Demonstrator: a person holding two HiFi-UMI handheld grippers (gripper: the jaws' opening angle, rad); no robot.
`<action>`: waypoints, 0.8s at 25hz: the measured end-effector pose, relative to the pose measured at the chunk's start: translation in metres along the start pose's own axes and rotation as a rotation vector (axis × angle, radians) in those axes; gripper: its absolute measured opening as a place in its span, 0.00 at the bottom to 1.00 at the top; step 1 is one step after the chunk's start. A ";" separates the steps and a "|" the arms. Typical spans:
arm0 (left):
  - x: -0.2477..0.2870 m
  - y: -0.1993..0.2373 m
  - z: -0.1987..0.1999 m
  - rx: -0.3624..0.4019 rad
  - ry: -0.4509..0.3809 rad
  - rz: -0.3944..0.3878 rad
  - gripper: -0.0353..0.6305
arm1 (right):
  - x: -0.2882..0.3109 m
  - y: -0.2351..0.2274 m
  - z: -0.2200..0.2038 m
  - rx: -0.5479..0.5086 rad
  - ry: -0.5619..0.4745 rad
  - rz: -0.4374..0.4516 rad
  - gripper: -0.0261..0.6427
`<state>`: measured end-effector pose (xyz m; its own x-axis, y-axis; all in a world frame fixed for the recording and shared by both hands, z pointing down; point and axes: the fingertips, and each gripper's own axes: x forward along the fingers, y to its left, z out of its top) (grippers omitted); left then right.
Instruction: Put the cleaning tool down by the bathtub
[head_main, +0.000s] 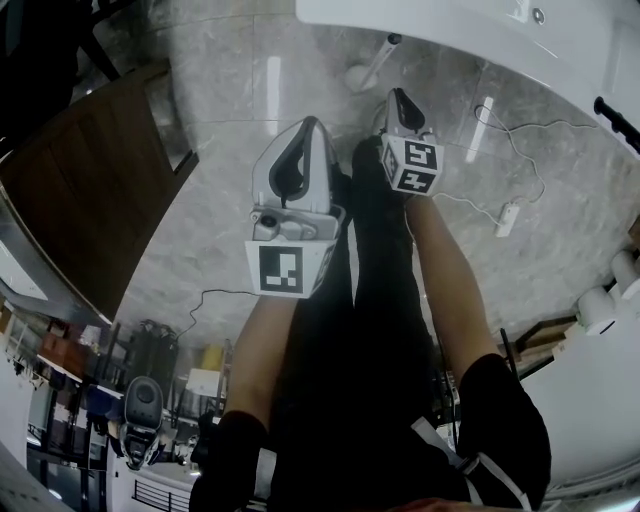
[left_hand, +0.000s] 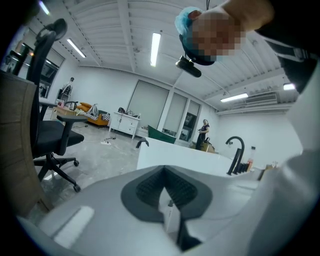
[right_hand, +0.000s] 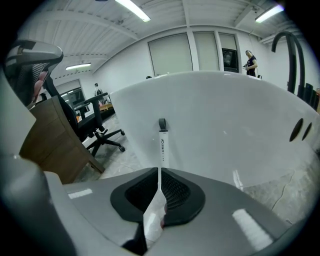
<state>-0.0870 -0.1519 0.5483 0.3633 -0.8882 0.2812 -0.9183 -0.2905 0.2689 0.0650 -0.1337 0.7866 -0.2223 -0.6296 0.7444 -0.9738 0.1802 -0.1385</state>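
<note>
Jaws of the left gripper (left_hand: 164, 172) are pressing together at the tips, pinching nothing, and those of the right gripper (right_hand: 160, 172) are likewise closing on nothing, with only a thin slit between them. Both grippers are hanging above the floor, apart from the slender white long-handled cleaning tool (right_hand: 163, 142). It is standing nearly upright just beyond the right gripper, leaning against the outer wall of the smooth white bathtub (right_hand: 225, 130). Its long axis is running from its round head on the floor up to the dark loop at its top, which is pointing toward the tub's rim. A glossy grey marbled tile floor (head_main: 250, 90) is reflecting the ceiling lights. At the left a brown wooden panel (head_main: 90, 190) is standing, with a black wheeled office chair (right_hand: 97, 122) beyond it. At the right a white power strip (head_main: 508, 218) is lying on the floor with its cable.
</note>
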 end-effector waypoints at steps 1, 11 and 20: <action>-0.002 -0.002 0.008 -0.001 -0.008 0.000 0.06 | -0.007 0.002 0.003 0.002 0.003 0.000 0.07; -0.027 -0.030 0.103 0.008 -0.072 -0.002 0.06 | -0.090 0.021 0.061 0.021 0.000 0.009 0.04; -0.049 -0.066 0.183 0.024 -0.121 -0.013 0.06 | -0.167 0.022 0.127 0.040 -0.033 0.008 0.04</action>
<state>-0.0730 -0.1545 0.3483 0.3547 -0.9204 0.1648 -0.9178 -0.3090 0.2494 0.0745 -0.1210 0.5761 -0.2308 -0.6533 0.7210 -0.9730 0.1553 -0.1708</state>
